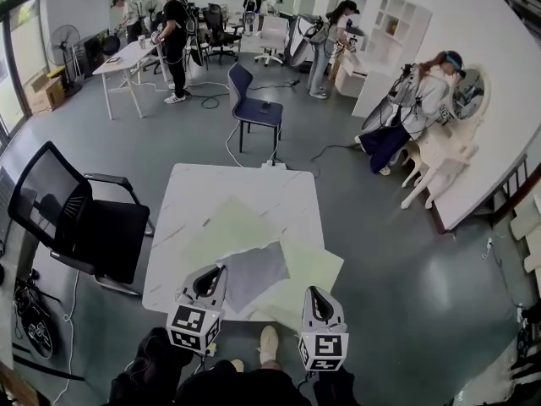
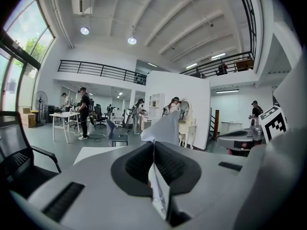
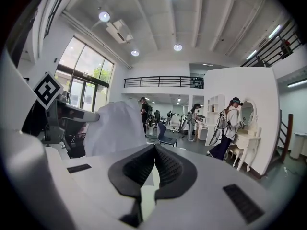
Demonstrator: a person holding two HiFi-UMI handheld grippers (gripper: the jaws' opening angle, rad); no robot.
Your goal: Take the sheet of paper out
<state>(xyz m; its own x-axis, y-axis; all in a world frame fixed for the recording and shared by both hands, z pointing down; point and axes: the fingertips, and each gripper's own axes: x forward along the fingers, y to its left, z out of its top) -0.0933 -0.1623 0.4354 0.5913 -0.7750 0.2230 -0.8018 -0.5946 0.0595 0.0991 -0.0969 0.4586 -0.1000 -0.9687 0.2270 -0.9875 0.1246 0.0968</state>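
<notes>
Your left tongs point(image 2: 153, 143) are pinched shut on a thin grey sheet of paper point(image 2: 165, 127). Its edge runs straight down between the ribbed black pads, and the rest rises limp and slightly curled above them. Your right tongs point(image 3: 154, 150) are also closed, gripping the near edge of a pale green cover point(image 1: 311, 265). It may be a folder or only a larger sheet; the view is too coarse to tell.

From the head view, the grey sheet lies flat and matte between the two tongs, its near left corner lifted in your left tongs. It rests on the green cover, partly overlapping it. A second pale green sheet point(image 1: 226, 227) lies beyond, angled across the middle of the surface point(image 1: 199, 193), which is a white rectangular top with faint marbled veining.

The floor point(image 1: 389, 252) is smooth and grey with a dull shine. A black mesh office chair point(image 1: 80, 218) stands just beside the left edge of the surface, and a blue chair point(image 1: 254, 108) stands beyond its far end, with cables trailing on the floor around it. Further back, people stand at a white table point(image 1: 127, 57). To the right, a person point(image 1: 414, 108) leans at a white dressing table point(image 1: 444, 155) with a round mirror.
</notes>
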